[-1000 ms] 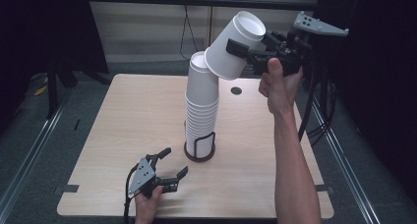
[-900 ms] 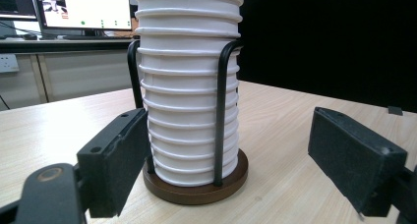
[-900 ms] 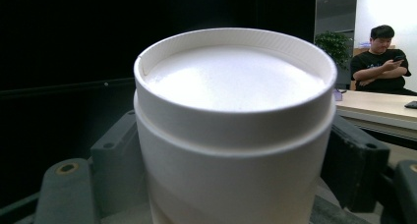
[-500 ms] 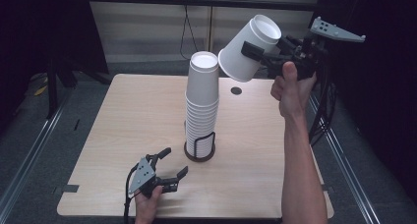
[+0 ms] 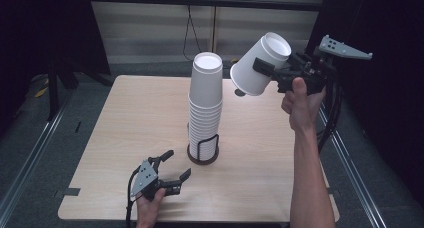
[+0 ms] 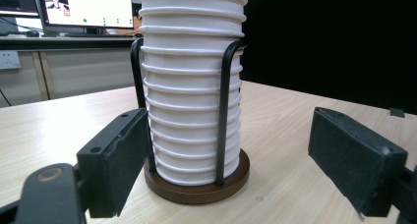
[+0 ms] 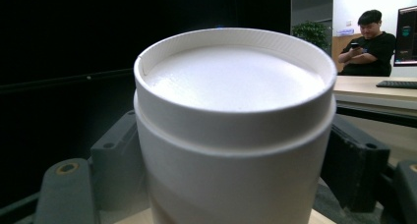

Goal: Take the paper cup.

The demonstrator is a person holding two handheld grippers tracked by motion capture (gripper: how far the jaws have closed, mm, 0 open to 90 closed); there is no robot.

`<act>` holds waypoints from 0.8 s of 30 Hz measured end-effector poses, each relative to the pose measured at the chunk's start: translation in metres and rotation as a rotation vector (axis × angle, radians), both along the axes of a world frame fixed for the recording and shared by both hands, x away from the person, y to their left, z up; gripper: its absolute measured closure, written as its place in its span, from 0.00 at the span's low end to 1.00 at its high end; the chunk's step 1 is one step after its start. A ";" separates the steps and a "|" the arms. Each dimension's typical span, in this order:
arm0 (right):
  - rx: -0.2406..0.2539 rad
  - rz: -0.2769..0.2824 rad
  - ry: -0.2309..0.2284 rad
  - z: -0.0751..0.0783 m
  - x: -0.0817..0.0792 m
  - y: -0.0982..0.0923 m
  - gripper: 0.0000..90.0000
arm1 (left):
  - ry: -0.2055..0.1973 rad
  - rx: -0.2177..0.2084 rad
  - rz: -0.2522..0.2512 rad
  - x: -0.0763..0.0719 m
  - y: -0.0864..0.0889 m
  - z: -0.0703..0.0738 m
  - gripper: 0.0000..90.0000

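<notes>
A tall stack of white paper cups (image 5: 205, 103) stands upside down in a black wire holder with a round brown base (image 5: 202, 157) at the middle of the wooden table (image 5: 125, 118). My right gripper (image 5: 267, 70) is shut on one white cup (image 5: 260, 63), held tilted in the air to the right of the stack's top. In the right gripper view that cup (image 7: 231, 126) sits bottom-first between the jaws. My left gripper (image 5: 179, 163) rests open near the table's front edge, pointing at the holder. In its own view, the stack (image 6: 192, 86) and base (image 6: 196, 184) stand just beyond the spread jaws.
A small dark round spot (image 5: 240, 93) lies on the table behind the held cup. Black frame rails run along both sides of the table. A person (image 7: 366, 42) sits at a far desk, and monitors (image 6: 83, 8) stand beyond the table.
My right hand has carried the held cup to the right and a little down, away from the top of the stack. The left gripper has stayed where it was.
</notes>
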State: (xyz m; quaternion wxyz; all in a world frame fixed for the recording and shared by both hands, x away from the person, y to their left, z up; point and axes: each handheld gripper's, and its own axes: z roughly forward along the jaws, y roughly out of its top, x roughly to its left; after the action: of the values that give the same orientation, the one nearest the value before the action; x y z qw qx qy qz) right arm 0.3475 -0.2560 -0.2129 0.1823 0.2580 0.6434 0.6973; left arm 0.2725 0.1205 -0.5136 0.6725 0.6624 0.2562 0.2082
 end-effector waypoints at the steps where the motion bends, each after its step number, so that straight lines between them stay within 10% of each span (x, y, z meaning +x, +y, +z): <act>1: 0.000 -0.004 0.004 -0.002 -0.001 -0.001 0.24 | 0.003 0.002 0.000 0.000 0.000 0.000 0.17; 24: -0.025 0.003 0.081 -0.062 -0.014 -0.001 0.24 | 0.007 0.048 -0.047 -0.003 -0.010 0.022 0.18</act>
State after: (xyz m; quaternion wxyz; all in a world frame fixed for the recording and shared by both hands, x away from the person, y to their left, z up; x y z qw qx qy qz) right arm 0.3334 -0.2566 -0.2750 0.1584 0.2828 0.6590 0.6787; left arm 0.2697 0.1101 -0.4916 0.6603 0.6848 0.2378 0.1960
